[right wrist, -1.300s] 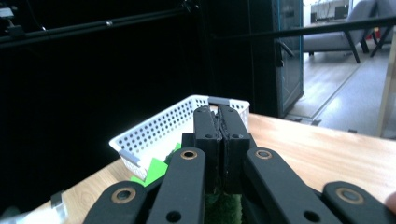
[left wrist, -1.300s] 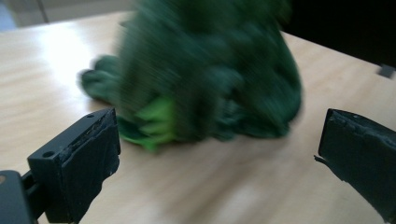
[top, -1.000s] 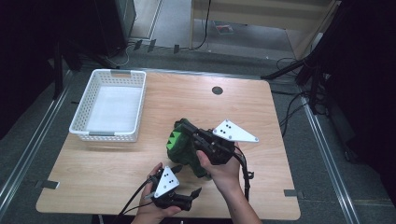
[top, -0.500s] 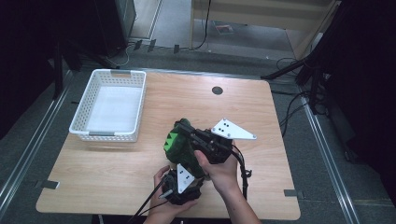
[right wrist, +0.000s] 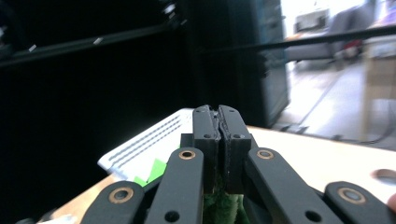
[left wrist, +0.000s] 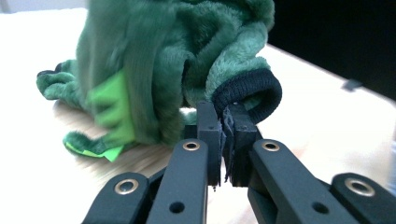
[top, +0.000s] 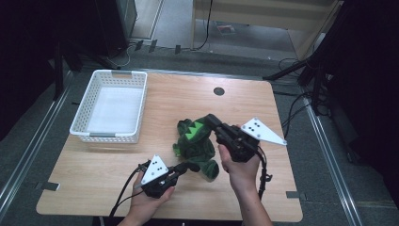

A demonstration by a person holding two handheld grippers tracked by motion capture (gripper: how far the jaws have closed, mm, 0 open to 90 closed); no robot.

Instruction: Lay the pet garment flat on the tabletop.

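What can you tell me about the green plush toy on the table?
The green plush toy is dark green, fuzzy fabric with bright green felt spikes and a black ribbed cuff. It lies crumpled on the wooden table, right of the white basket. The left claw has just been closing and now pinches the fabric at the cuff; the right claw is shut on its upper part.

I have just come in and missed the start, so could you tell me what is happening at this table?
A person is working a dark green plush toy with bright green spikes on the wooden table using two tools. The left hand-held gripper has just been closing and now pinches the toy's black knitted cuff. The right hand-held gripper is shut on the plush from the other side, green fabric showing between its jaws. The white plastic slotted basket stands apart on the table.
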